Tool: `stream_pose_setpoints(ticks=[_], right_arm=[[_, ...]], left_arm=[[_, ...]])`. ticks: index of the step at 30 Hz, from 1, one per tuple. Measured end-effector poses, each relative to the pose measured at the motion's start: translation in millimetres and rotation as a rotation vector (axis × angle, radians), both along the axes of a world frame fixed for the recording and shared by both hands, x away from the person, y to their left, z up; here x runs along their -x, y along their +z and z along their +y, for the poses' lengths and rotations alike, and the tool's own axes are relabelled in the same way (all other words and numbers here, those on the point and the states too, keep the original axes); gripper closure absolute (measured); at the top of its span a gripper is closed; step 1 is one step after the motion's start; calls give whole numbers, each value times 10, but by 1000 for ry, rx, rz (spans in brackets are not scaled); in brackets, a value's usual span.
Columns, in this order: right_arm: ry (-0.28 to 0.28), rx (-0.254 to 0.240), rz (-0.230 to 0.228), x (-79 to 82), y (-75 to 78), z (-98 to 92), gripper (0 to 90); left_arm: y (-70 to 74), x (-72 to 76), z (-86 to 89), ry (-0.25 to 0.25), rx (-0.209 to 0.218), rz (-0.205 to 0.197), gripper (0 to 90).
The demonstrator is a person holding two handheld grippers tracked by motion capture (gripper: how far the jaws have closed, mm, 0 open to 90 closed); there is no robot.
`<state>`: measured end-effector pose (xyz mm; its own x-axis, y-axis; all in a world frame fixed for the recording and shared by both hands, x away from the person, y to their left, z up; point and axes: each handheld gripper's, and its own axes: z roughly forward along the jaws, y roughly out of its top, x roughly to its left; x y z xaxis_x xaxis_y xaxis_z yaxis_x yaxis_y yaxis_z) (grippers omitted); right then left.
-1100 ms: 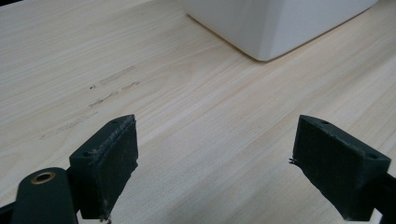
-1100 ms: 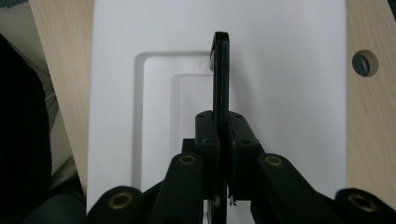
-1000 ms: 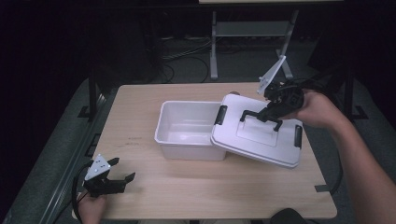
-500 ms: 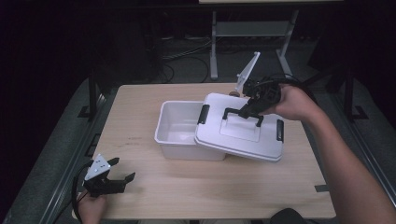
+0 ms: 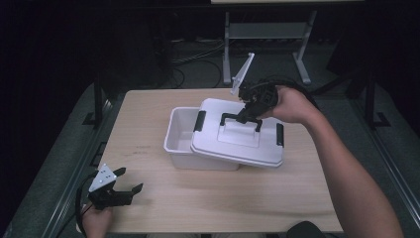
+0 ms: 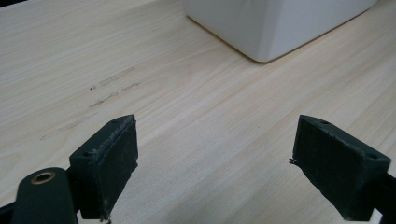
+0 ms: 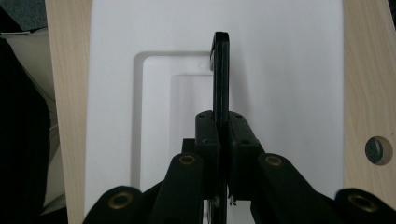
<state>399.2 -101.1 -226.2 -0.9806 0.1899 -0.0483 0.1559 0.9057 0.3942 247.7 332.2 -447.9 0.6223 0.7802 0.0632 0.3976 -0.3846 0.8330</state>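
- At about 7 o'clock of the table (image 5: 163, 208) in the high view, the left gripper (image 5: 115, 192) sits at the near left corner, held by a hand (image 5: 96, 223) at the table's edge; its jaws stand wide apart with nothing between them, just bare wood, as the left gripper view confirms.
- The table is pale, light-grained wood; faint grey scuff marks (image 6: 112, 86) lie on it at about 10 o'clock in the left gripper view, with a corner of the white box (image 6: 275, 23) at 1 o'clock.
- Near the table's middle the open white box (image 5: 181, 136) stands on the wood, its left part uncovered.
- The white lid (image 5: 237, 144) lies tilted over the box's right side, from the centre toward 3 o'clock, with black latches at its two ends.
- The right gripper (image 5: 246, 115) comes in from 2 o'clock, its jaws pinched tight on the lid's black handle (image 7: 220, 74); the right gripper view shows the handle edge-on between the closed pads.
- A round hole (image 7: 378, 150) is in the wood at 3 o'clock in that view.
- Around the table the room is dark: grey floor, loose cables (image 5: 198, 52) and a metal stand (image 5: 267, 34) at 12 o'clock.
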Motion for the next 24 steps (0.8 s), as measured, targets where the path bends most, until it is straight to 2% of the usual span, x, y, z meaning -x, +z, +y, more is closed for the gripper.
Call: stream_pose_setpoints(ticks=[11,24], right_arm=[[46,-17,8,-104,-2,261,847],[77,5,17,-235,-52,548,847]], left_arm=[[-1,2,-6,-3,0,0,134],[0,0,-4,-3,1,0,134]])
